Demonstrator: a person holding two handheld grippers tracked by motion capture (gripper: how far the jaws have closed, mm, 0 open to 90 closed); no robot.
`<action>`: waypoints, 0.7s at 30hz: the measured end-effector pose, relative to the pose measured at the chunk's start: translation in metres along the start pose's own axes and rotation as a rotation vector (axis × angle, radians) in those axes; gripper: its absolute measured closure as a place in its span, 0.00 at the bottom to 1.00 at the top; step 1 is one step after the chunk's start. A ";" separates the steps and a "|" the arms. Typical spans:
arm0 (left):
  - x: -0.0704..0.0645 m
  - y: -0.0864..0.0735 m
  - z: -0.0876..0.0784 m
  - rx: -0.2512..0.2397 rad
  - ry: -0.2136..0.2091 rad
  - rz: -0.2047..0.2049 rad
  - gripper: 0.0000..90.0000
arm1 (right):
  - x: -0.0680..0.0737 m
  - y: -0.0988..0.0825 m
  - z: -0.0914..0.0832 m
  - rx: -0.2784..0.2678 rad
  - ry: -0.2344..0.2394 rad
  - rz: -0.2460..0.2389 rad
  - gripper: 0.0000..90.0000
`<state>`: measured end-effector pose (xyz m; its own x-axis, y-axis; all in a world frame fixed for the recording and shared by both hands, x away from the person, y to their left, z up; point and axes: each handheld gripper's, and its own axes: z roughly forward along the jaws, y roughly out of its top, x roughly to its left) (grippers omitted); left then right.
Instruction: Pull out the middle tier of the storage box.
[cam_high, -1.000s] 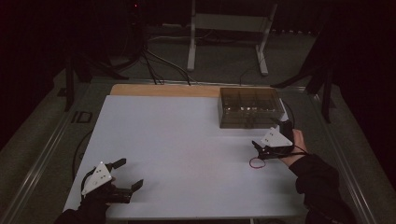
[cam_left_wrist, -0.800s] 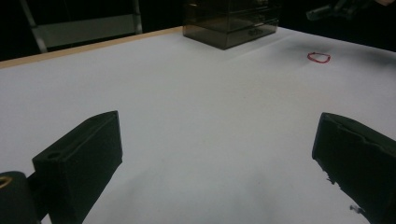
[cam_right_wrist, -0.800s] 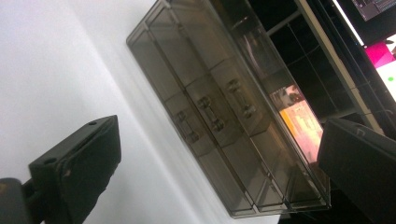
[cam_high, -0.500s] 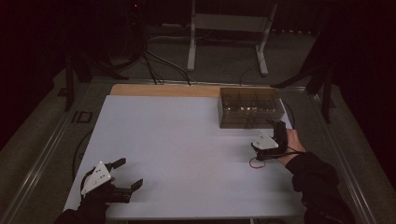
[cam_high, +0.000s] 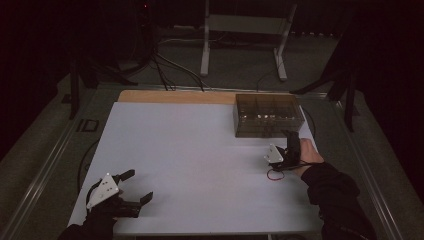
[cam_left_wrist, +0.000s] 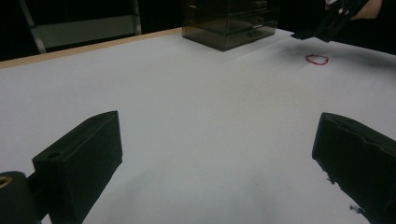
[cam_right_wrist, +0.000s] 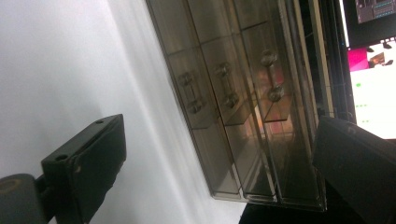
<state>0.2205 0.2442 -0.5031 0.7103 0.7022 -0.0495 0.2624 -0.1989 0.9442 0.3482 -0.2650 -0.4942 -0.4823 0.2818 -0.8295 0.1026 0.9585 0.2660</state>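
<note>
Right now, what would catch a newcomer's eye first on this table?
Probably the smoky see-through drawer box at the far right of the white table, its three drawers shut. Just before it the right hand-held gripper hangs open, above a small red rubber band. The left hand-held gripper waits open at the near left corner.

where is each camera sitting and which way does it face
High view: above the person's side, looking forward and down on the white table; both forearms, left gripper and right gripper show.
Left gripper view: low over the table, facing the smoky clear plastic drawer box and thin red rubber band; own open jaws show.
Right gripper view: tilted, close to the box's drawer fronts; own open jaws show.
Shared: all three show the box.
</note>
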 end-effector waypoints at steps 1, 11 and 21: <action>0.000 0.000 0.000 0.000 0.000 0.000 0.04 | 0.001 0.000 0.002 0.012 0.000 -0.007 0.04; -0.001 0.000 0.000 -0.004 -0.002 0.005 0.04 | 0.010 0.007 0.012 0.055 -0.032 -0.086 0.07; 0.000 -0.001 0.000 0.001 -0.007 0.002 0.04 | 0.010 0.011 0.021 0.094 -0.079 -0.151 0.20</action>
<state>0.2200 0.2443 -0.5039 0.7153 0.6970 -0.0501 0.2618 -0.2007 0.9440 0.3630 -0.2507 -0.5104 -0.4287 0.1335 -0.8935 0.1171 0.9889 0.0915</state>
